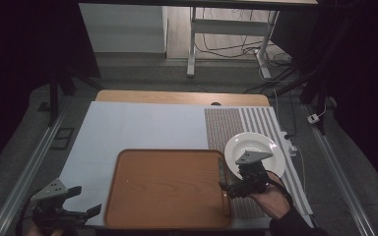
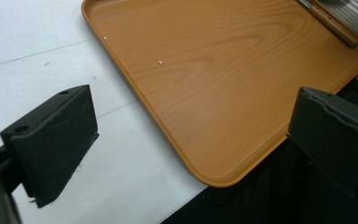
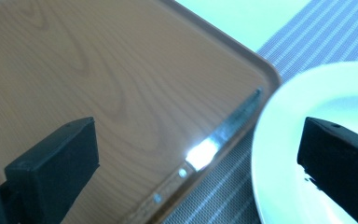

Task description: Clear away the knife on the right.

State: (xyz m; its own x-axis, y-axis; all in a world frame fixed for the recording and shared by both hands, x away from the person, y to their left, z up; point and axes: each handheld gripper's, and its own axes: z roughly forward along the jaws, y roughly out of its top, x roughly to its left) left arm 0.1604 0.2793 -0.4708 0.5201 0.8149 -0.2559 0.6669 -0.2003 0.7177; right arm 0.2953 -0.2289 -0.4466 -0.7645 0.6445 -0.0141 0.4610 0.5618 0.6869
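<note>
A wooden tray (image 1: 167,187) lies at the table's front middle, and its grain shows in the left gripper view (image 2: 214,70) and the right gripper view (image 3: 74,70). A knife (image 1: 221,169) with a wooden handle rests along the tray's right rim, its blade glinting (image 3: 233,121); it lies at the far corner (image 2: 331,22) in the left gripper view. A white plate (image 1: 256,142) sits just right of the tray (image 3: 284,130). My right gripper (image 1: 229,189) hangs open over the knife (image 3: 198,140), gripping nothing. My left gripper (image 1: 86,199) is open at the tray's front left corner (image 2: 193,112).
A white mat (image 1: 138,128) covers most of the table, and a grey striped placemat (image 1: 226,128) lies under the plate at the right. Beyond the table's far edge stand desk legs and cables on the floor. The table's front edge runs close below the tray.
</note>
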